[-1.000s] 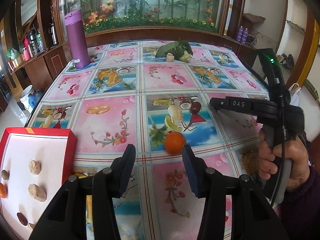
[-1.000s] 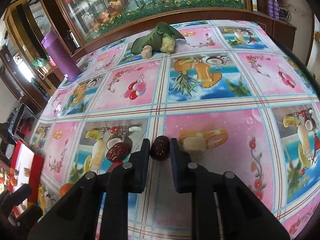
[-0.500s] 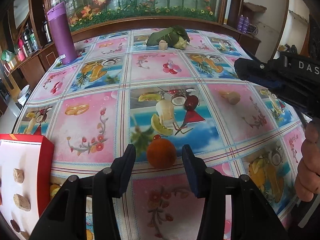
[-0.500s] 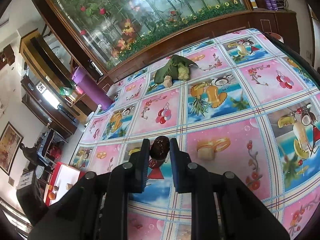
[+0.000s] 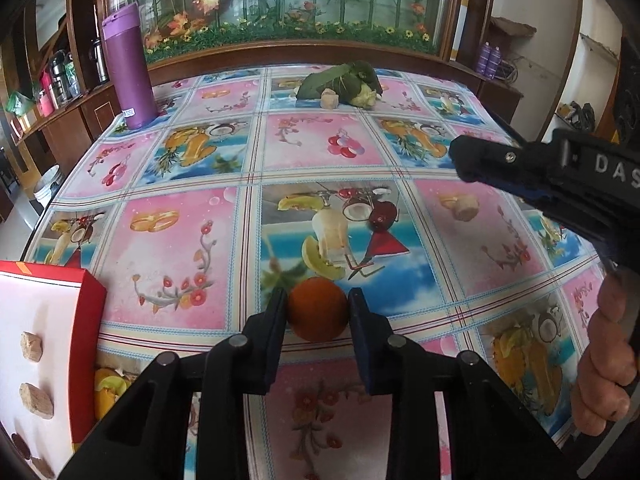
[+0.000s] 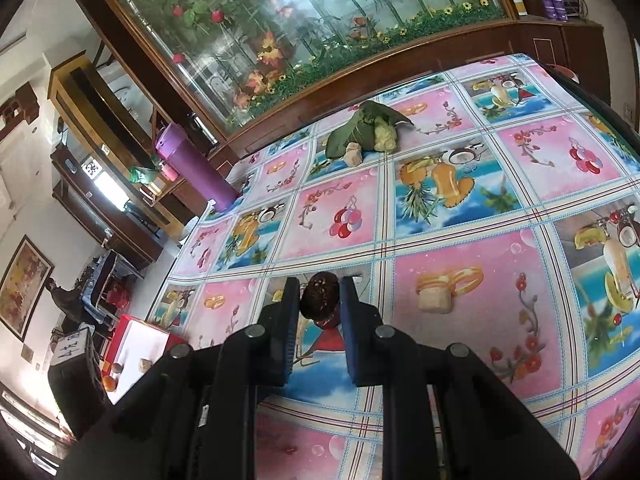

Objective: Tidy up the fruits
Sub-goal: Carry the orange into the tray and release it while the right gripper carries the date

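Your left gripper has its two fingers pressed against either side of the small orange fruit, which sits low over the patterned tablecloth; whether the fruit touches the cloth cannot be told. At 9 o'clock from that fruit lies the red-rimmed box, its white floor holding several pale nut-like pieces.

Your right gripper is closed narrow on a dark brown date, gripped between both fingers and held above the cloth. In the left wrist view this gripper enters at 3 o'clock, with your right hand on its handle at 4 o'clock.

Loose on the table: a pale nut piece at 2 o'clock from the orange fruit, and a second dark date at 1 o'clock. At 12 o'clock, near the far edge, rests a bundle of green leaves with a tan piece touching it. A purple flask stands upright at 11 o'clock.
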The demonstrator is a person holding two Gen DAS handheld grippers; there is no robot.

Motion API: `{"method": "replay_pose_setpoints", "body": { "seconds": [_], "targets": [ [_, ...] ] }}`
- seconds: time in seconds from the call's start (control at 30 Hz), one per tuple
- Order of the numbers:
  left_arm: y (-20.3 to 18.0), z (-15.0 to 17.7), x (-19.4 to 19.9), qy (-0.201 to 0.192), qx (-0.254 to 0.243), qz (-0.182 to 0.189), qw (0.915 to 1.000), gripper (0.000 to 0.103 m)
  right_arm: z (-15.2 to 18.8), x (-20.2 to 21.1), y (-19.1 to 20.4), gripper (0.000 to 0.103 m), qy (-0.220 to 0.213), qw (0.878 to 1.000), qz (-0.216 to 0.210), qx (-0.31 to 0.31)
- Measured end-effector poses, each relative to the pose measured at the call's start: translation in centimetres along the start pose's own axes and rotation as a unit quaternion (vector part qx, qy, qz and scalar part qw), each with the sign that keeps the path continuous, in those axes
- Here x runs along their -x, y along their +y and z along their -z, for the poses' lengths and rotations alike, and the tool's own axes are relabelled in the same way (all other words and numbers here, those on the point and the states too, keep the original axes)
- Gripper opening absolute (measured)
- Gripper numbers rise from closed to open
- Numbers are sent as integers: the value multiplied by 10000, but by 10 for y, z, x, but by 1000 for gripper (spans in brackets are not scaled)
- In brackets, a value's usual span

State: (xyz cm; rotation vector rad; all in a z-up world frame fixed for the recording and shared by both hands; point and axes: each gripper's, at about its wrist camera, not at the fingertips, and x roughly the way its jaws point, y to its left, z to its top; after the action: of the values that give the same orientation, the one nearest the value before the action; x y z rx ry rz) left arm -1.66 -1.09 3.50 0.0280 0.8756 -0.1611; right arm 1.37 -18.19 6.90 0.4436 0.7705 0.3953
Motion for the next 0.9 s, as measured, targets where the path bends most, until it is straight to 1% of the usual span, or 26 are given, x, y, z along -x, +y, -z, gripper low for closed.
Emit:
{"method": "replay_pose_setpoints", "body": {
  "seconds": [0.1,0.17,0.23,0.37,0.47,0.57,0.63,0.73,0.83,0.9],
  "targets": [
    [4,0,24,-258,35,-111,9996,30,3,-2,8,22,-10,9999,-73,136],
    [12,2,43,-449,112,-121,9989,30,6,-2,15,22,-40,9995,-182,242],
    [23,5,61,-599,185,-174,9979,30,9,-3,22,22,-34,9990,-296,341],
    [56,18,94,-833,368,-463,9948,30,23,-9,49,22,58,9970,-552,543],
    [95,28,116,-917,668,-736,9908,30,39,-17,79,22,244,9934,-951,600],
    [135,39,134,-1004,976,-1166,9832,30,58,-33,125,22,501,9866,-1311,830],
    [161,46,143,-1033,1215,-1364,9777,30,69,-44,153,22,687,9815,-1512,959],
    [196,59,151,-992,1497,-1609,9705,30,83,-63,194,22,893,9768,-1541,1186],
    [219,70,149,-899,1680,-1709,9667,30,93,-80,222,22,1079,9736,-1508,1330],
    [228,76,143,-807,1755,-1763,9652,30,100,-91,235,22,1175,9727,-1384,1444]
  ]
}}
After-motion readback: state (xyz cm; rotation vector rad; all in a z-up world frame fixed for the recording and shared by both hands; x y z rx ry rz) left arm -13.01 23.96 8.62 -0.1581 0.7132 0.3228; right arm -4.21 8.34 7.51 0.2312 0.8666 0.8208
